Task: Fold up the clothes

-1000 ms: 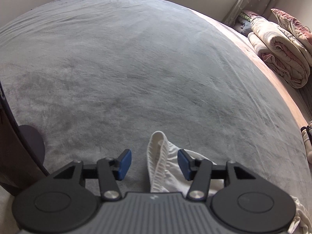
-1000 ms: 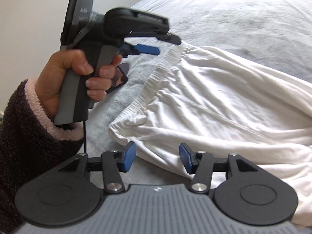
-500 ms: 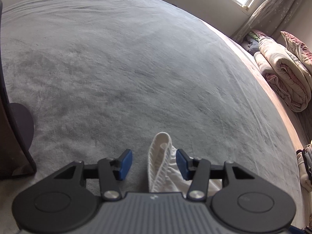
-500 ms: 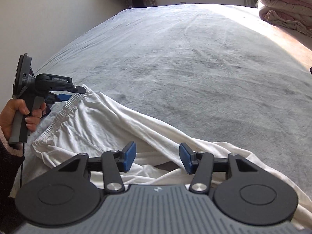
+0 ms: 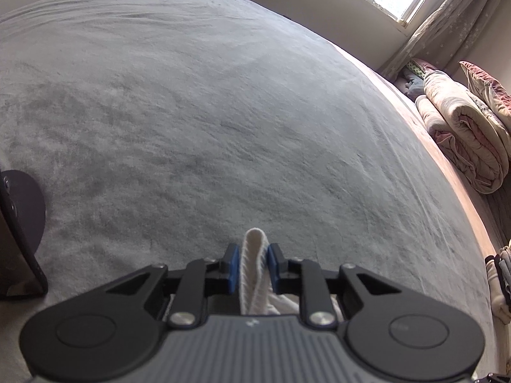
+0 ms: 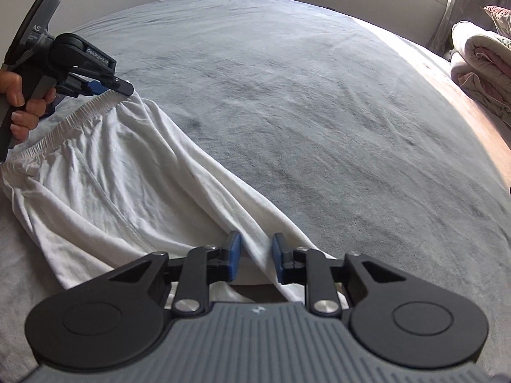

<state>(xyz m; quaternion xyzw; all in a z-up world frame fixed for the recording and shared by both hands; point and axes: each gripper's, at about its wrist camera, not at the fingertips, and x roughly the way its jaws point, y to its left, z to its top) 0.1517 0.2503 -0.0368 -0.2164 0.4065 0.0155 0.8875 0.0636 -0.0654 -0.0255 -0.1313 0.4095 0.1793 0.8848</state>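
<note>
Both claws have just been closing on the white cotton elastic-waisted trousers (image 6: 105, 178) lying on the grey plush bed (image 6: 287, 95). The left claw (image 5: 253, 269) clamps the waistband; the right claw (image 6: 256, 257) pinches a leg fold, perhaps thinly, so lifting may slip one layer free.

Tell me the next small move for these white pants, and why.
Probably lift both grippers together. The left gripper has just closed on the elastic waistband and the right gripper on a fold further along the white pants, which lie rumpled on the grey bed cover.
</note>
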